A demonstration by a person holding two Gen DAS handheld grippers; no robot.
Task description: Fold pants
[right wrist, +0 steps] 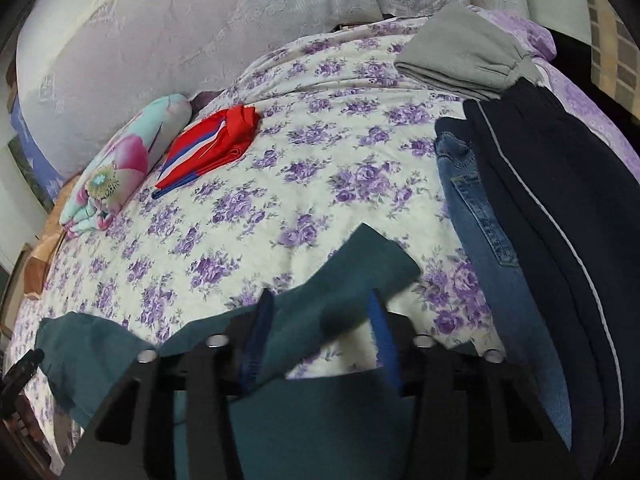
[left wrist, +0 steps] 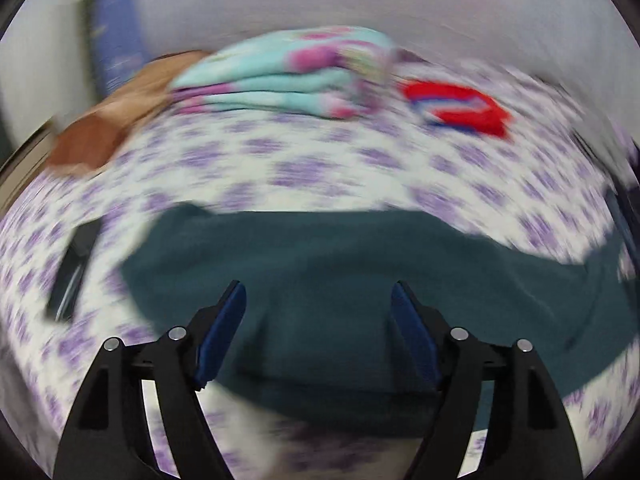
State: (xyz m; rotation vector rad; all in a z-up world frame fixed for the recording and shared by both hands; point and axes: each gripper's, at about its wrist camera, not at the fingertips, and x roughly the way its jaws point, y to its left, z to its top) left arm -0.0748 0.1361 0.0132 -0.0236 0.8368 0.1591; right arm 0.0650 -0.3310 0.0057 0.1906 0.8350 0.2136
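The dark teal pants (left wrist: 328, 272) lie spread on the bed with the purple-flowered sheet (left wrist: 280, 160). My left gripper (left wrist: 318, 300) is open and empty just above the teal cloth; this view is blurred by motion. In the right wrist view the teal pants (right wrist: 312, 420) lie under and in front of the tool. A flap of the teal cloth (right wrist: 352, 276) passes between the blue pads of my right gripper (right wrist: 320, 308). The jaws stand apart around the flap, and I cannot tell whether they pinch it.
A folded turquoise and pink floral blanket (right wrist: 120, 168) and a folded red, white and blue garment (right wrist: 208, 144) lie at the back left. Blue jeans (right wrist: 480, 224), dark navy pants (right wrist: 560, 220) and a folded grey garment (right wrist: 460, 52) lie on the right. A dark flat object (left wrist: 70, 272) lies left.
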